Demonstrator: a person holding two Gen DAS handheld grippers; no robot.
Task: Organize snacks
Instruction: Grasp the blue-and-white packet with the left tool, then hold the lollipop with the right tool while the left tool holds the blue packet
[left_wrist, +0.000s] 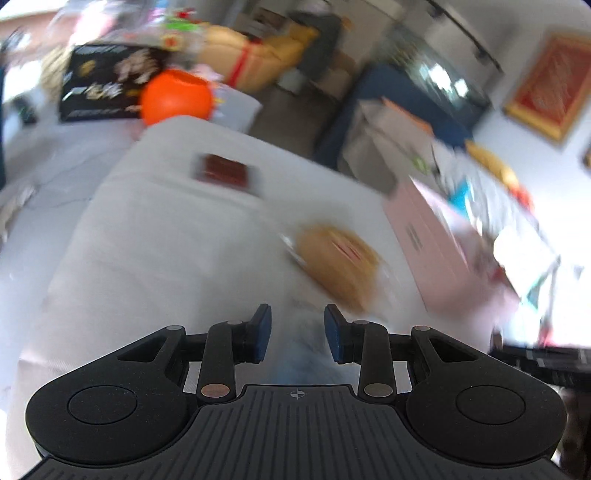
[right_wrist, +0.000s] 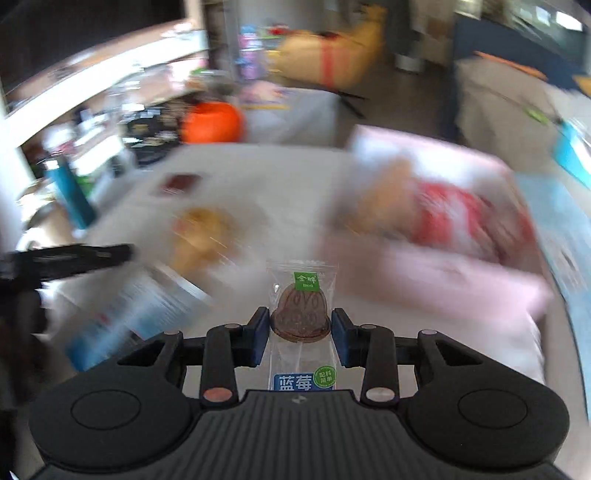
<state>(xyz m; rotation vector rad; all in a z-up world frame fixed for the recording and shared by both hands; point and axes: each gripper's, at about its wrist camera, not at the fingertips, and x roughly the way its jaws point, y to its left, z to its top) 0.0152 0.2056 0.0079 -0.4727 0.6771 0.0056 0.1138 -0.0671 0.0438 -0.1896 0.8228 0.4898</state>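
Right gripper (right_wrist: 298, 334): fingers closed on a clear-wrapped blueberry snack (right_wrist: 301, 314), pads pressing its sides; the dark domed piece sits between them, wrapper tail running back toward the gripper body. Held above the table (right_wrist: 280, 192).

Left gripper (left_wrist: 297, 332): fingers narrowly apart, nothing between them, hovering over the table's near end.

Blue-white packet (right_wrist: 125, 314): lying on the table to the right gripper's left, badly blurred.

Bun (left_wrist: 338, 266): round, golden, in clear wrap, on the table just ahead of the left gripper.

Pink box (right_wrist: 443, 236): at the table's right side, already holding a red-and-white pack (right_wrist: 469, 218) and something tan; contents blurred.

Dark red packet (left_wrist: 229, 171): flat, at the table's far end, well apart from the bun.

Orange ball (left_wrist: 175, 96): beyond the table, with other clutter.

Risks, as judged: the grip is on slick film around a small hard piece, so a quick swing toward the box could let it slide out. Heavy blur suggests fast motion; an early release might drop it short of the box, onto the table or rim.
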